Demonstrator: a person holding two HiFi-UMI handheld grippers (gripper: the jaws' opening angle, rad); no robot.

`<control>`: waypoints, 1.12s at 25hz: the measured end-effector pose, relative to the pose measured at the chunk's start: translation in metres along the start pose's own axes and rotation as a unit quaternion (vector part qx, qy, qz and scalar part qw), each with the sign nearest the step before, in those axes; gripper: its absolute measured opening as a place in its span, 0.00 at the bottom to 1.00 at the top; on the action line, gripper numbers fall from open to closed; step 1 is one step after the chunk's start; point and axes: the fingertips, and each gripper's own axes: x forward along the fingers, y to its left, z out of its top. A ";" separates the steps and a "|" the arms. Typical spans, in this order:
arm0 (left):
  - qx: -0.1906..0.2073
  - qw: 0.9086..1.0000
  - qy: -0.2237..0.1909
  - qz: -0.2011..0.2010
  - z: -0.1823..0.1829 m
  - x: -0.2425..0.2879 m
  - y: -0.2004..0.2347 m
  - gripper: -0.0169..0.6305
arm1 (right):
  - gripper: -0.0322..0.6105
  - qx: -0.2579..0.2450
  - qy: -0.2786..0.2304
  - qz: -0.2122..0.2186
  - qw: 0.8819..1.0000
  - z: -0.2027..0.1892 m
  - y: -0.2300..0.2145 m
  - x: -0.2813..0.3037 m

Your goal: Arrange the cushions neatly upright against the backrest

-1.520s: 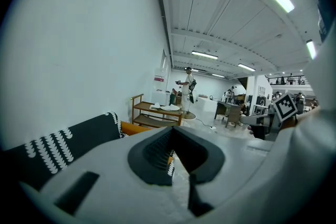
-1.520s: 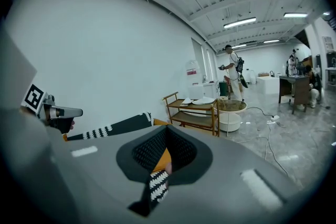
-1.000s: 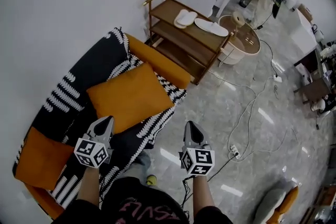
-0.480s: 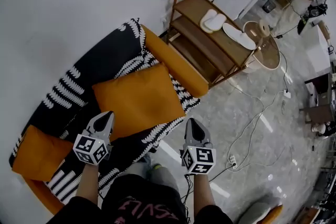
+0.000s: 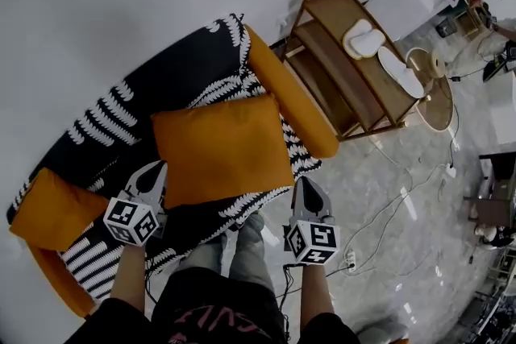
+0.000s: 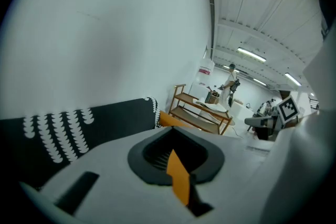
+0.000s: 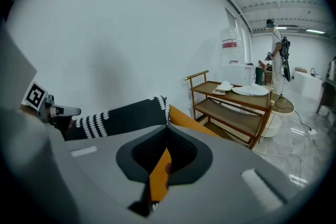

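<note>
A large orange cushion [image 5: 222, 145] lies flat on the seat of a sofa [image 5: 121, 125] with a black-and-white patterned cover. A second orange cushion [image 5: 48, 207] sits at the sofa's left end. My left gripper [image 5: 155, 172] is shut and empty, its tip at the large cushion's near left corner. My right gripper [image 5: 305, 184] is also shut and empty, just off the cushion's near right corner, over the sofa's front edge. In the left gripper view the shut jaws [image 6: 170, 132] point at the patterned backrest [image 6: 79, 123]. The right gripper view shows the same past its own jaws [image 7: 167, 131].
An orange armrest [image 5: 294, 105] closes the sofa's right end. Beside it stands a wooden shelf rack [image 5: 355, 72] with white slippers [image 5: 361, 38]. Cables [image 5: 395, 209] and a power strip lie on the marble floor. The person's legs [image 5: 242, 246] stand against the sofa front.
Both grippers have moved in toward the sofa and lower, staying shut. The view has swung, so the large cushion now lies between the two gripper tips and the left cushion shows more.
</note>
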 end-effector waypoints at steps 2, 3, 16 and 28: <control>-0.022 0.999 -0.004 0.025 -0.004 0.003 0.011 0.03 | 0.07 -0.007 0.014 0.017 1.000 -0.005 -0.005 0.019; -0.028 0.999 -0.006 0.037 -0.007 0.005 0.016 0.03 | 0.07 -0.011 0.020 0.024 0.999 -0.008 -0.007 0.028; -0.053 0.992 0.023 0.116 -0.043 0.044 0.055 0.07 | 0.16 -0.018 0.104 0.088 0.991 -0.048 -0.022 0.119; -0.076 0.982 0.076 0.154 -0.120 0.077 0.107 0.24 | 0.41 -0.039 0.186 0.111 0.975 -0.119 -0.035 0.184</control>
